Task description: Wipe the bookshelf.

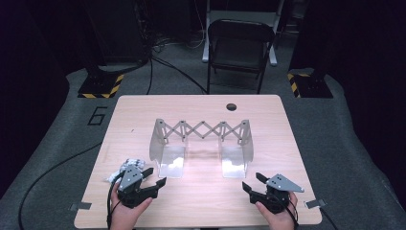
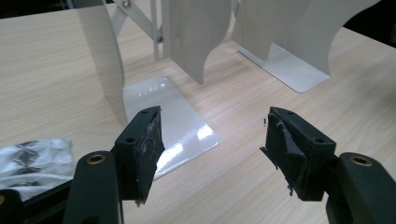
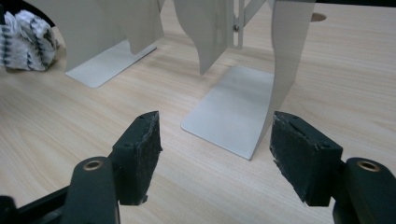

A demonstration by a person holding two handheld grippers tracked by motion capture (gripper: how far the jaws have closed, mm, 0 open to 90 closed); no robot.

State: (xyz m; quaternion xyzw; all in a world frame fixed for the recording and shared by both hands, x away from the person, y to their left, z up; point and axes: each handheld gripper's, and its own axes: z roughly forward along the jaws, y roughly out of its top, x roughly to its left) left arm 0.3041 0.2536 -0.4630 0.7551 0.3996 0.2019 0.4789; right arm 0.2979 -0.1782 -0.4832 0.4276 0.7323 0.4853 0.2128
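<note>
I hold both grippers short of rack (image 1: pixel 201 139). Left gripper (image 1: pixel 154 176) spread, empty; right gripper (image 1: pixel 253 181) spread, empty. Step: approach. Next: line jaws on end plates.

Beyond your pale wooden table (image 1: pixel 143 108) with its round cable hole (image 1: pixel 231 106), you face a dark folding chair (image 1: pixel 239 45) on grey carpet (image 1: pixel 335 124), two black stands with yellow-black striped bases (image 1: pixel 99 86) at either side, cables trailing across the floor, and a dim, unlit room behind.
</note>
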